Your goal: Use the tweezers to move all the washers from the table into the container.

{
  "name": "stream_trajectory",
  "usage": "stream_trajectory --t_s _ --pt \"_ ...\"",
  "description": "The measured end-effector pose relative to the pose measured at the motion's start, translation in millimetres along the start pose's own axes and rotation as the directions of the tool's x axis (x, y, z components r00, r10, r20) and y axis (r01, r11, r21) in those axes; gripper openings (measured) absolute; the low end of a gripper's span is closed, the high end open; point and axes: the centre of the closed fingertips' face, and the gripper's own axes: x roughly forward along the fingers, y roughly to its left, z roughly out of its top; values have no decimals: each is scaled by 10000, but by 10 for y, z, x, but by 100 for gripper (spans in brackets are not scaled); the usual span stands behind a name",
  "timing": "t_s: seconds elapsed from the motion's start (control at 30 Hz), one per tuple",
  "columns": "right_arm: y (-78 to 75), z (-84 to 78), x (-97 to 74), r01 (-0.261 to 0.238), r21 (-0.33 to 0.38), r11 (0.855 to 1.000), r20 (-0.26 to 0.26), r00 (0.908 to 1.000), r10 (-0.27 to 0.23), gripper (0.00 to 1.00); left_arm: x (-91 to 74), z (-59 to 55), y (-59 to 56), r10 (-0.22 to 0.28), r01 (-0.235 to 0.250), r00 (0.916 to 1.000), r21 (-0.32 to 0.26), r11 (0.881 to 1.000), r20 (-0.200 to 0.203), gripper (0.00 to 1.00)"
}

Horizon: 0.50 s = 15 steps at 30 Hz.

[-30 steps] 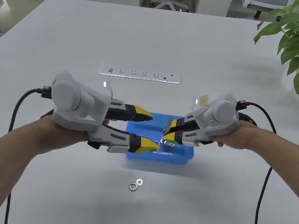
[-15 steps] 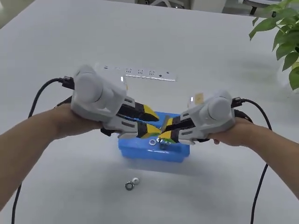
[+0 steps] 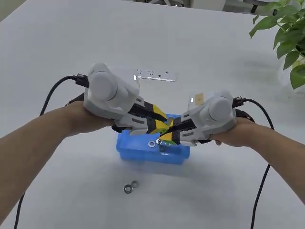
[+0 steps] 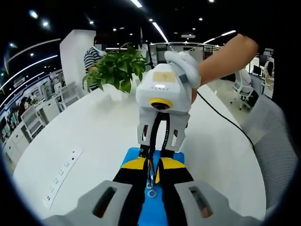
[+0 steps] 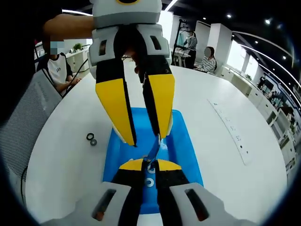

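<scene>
**Tweezers [image 5: 155, 147] over the blue container [image 3: 138, 155], two washers [image 3: 127, 189] on the counter [image 3: 205, 47]**

In the head view the left tongs [image 3: 165, 121] and the right tongs [image 3: 163, 139] point at each other, their yellow tips nearly meeting above the container. The right tongs are drawn narrow around the tweezers. In the right gripper view the slim metal legs run forward out of the yellow tips. They end at the inner face of one finger of the left tongs; whether they touch there I cannot tell. The left tongs stand a little apart. A thin wedge of blue shows between their yellow fingers [image 5: 115, 108] in that same view, and nothing is seen clamped in them. In the left gripper view the far end of the tweezers lies in that gap, with the right tongs facing straight back.

The container sits on the counter just beyond the two washers. These lie side by side, touching or nearly so, on its near side and apart from its wall. Another washer [image 3: 151, 143] lies inside on the blue floor, beneath the tips. A white power strip [image 3: 155, 76] lies flat on the far side of the container, well apart from it. A leafy plant [image 3: 286, 33] shows at the far right.
</scene>
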Motion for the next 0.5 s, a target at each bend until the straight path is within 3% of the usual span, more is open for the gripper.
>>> stream_trajectory --t_s 0.07,0.5 --pt "2 0 1 4 8 10000 7 10000 -4 9 2 35 8 -2 2 9999 -61 10000 141 14" --pt "6 3 10 -25 -102 9999 -30 10000 25 9 90 32 8 -163 162 9998 135 9998 73 7"
